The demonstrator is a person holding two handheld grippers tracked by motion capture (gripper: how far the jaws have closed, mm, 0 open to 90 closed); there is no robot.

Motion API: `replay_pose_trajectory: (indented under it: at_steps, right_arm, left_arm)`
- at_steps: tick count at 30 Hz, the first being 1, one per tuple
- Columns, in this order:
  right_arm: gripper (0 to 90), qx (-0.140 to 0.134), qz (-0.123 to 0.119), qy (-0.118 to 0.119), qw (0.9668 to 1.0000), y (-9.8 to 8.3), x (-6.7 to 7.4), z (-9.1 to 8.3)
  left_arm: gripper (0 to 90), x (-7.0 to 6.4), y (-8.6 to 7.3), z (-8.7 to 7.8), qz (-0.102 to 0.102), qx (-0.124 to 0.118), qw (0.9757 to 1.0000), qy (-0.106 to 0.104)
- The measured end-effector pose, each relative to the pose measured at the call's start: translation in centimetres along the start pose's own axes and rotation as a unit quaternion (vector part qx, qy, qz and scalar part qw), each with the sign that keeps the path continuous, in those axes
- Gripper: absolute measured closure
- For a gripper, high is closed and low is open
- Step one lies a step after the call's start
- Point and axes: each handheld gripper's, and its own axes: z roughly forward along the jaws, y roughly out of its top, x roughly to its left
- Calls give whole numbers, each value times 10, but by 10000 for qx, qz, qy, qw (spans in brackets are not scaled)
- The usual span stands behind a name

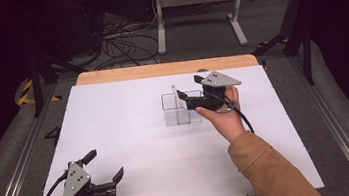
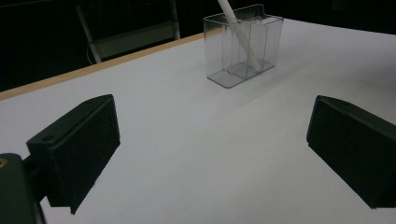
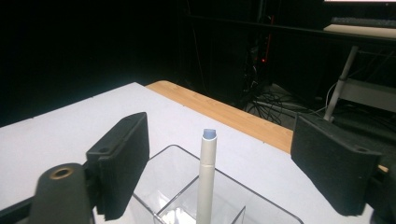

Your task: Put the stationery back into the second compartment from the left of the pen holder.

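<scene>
Pen (image 3: 207, 175): slim white cylinder with a pale blue tip, matte, standing almost upright in the holder at bottom centre of the right gripper view; leaning in the left gripper view (image 2: 240, 35), top centre of that frame.
Holder (image 1: 182, 108): clear hard plastic box, glossy, thin walls, split into compartments by clear dividers; right of centre in the high view, on the table.
Right gripper (image 1: 187, 89): just above the holder in the high view, jaws spread wide to either side of the pen (no pad touching it), released, holding nothing.
Right jaws, close up: two flat black blocks, dull finish, lower left and lower right of the right gripper view, pen top in the gap between.
Left gripper (image 1: 104, 165): lower left of the high view, low over the table, jaws wide apart, gripping nothing; well apart from the holder.
Plates: grey three-cornered metal, one atop each gripper.
Table (image 1: 131, 133): flat white matte sheet, smooth, with a light wooden strip along the far edge.
Sleeve (image 1: 266, 167): tan fabric, lower right of the high view.
</scene>
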Motion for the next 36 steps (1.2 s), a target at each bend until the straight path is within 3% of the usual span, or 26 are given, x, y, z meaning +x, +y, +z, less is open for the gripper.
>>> replay_pose_trajectory:
  at_steps: [8,12,15,20,36]
  right_arm:
    - [143,-19,-13,91,10000,6,1,-18]
    - [83,5,134,394,9991,8,-2,-25]
    - [68,55,212,481,9986,10,-7,-36]
    - [53,317,-74,730,9968,9,-13,-53]
    - [35,-56,-315,1195,9923,-17,-7,-105]
  left_arm:
    - [34,-1,-1,-1,3,24,10000,32]
    - [34,-1,-1,-4,-7,14,10000,69]
    - [34,-1,-1,-4,-24,-1,10000,84]
    - [34,-2,-1,-4,15,18,10000,90]
    - [34,-3,-1,-5,-23,-18,9999,101]
